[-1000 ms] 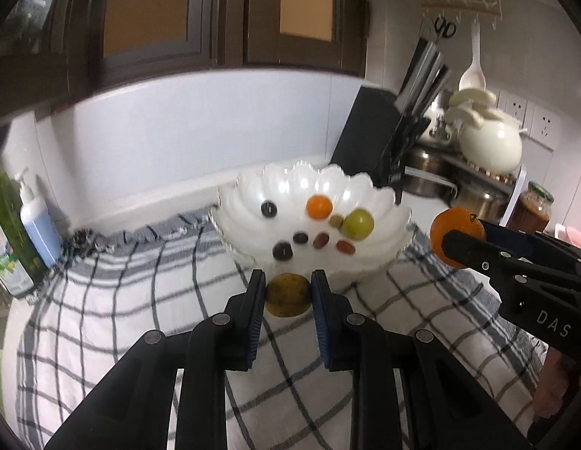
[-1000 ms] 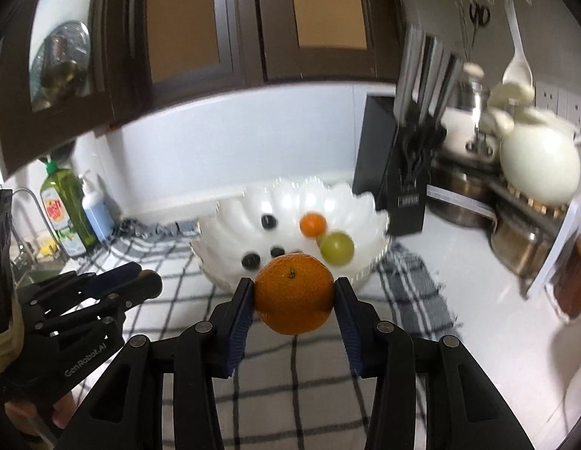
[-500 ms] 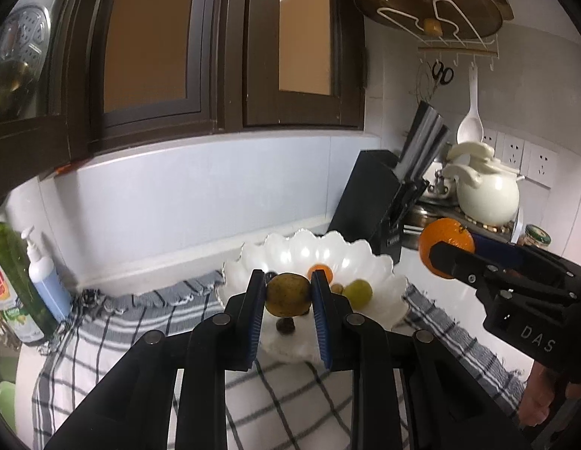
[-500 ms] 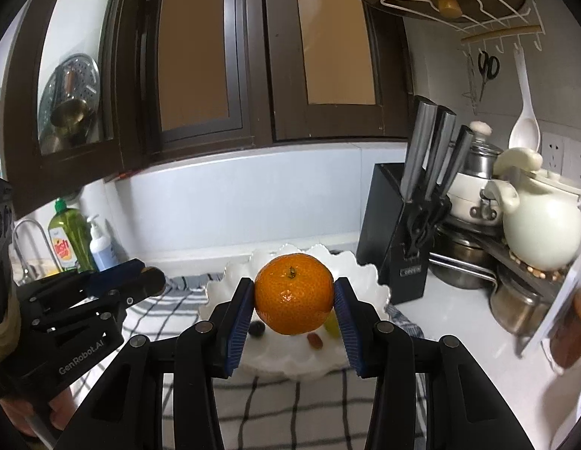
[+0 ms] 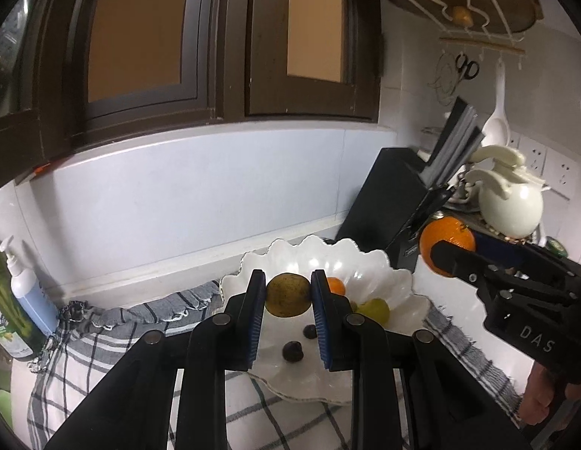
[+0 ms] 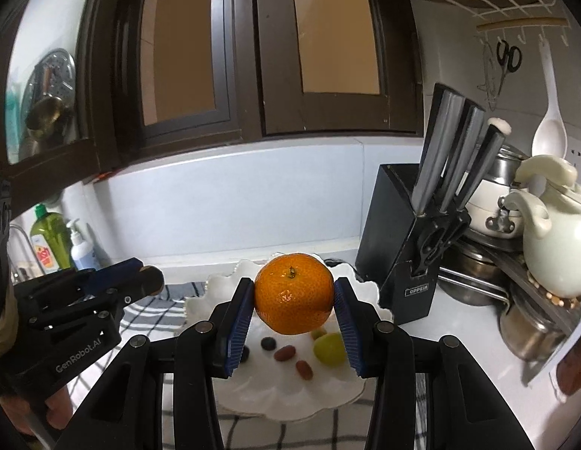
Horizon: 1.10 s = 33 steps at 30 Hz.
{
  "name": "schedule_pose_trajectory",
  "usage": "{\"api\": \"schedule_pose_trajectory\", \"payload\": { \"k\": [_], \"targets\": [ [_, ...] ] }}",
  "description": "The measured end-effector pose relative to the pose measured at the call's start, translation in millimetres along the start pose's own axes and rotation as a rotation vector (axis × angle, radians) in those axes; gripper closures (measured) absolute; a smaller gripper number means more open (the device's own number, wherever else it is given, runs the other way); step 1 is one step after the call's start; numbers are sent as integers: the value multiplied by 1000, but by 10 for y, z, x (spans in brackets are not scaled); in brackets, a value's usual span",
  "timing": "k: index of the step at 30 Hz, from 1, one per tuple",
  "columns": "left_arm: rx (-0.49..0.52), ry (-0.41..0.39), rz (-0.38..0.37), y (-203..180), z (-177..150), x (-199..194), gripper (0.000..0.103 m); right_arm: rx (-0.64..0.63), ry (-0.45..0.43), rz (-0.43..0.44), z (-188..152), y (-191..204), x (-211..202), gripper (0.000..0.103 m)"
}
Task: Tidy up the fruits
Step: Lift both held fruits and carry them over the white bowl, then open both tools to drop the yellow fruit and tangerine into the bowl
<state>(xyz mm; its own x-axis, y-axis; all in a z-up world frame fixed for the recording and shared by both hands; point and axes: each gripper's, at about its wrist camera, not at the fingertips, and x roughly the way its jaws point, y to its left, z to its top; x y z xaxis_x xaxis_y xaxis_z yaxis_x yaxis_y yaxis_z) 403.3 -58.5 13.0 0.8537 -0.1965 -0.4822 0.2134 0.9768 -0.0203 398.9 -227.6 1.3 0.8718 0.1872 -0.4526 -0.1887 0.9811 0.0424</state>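
Fruit filled both jaws, left gripper clamping a brownish fruit, right gripper an orange, each poised above the white bowl just ahead.

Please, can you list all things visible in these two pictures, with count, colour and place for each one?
bowl: one, white, scalloped, on the cloth
cloth: one, grey-and-white checked, on the counter
orange: one, orange, held in the right gripper
brownish fruit: one, yellow-brown, held in the left gripper
green fruit: one, pale green, in the bowl
small orange fruit: one, orange, in the bowl
knife block: one, black, right of the bowl
kettle: one, cream, far right
soap bottles: two, green and white-blue, far left
scissors: one, black, hanging on the wall
left gripper: black, blue pads
right gripper: black, blue pads
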Motion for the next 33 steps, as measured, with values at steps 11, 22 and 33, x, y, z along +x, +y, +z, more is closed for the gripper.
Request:
{"api": "schedule_pose_trajectory", "payload": {
  "k": [11,22,33],
  "targets": [
    [14,132,8,12,44,603,78,4,112,-20,22,-158,524,58],
    [-2,266,18,58,-48,1099,78,50,272,-46,-233,-318,1062,58],
    [30,347,19,14,-191,1328,66,42,340,-53,-391,-379,1270,57]
  ]
}}
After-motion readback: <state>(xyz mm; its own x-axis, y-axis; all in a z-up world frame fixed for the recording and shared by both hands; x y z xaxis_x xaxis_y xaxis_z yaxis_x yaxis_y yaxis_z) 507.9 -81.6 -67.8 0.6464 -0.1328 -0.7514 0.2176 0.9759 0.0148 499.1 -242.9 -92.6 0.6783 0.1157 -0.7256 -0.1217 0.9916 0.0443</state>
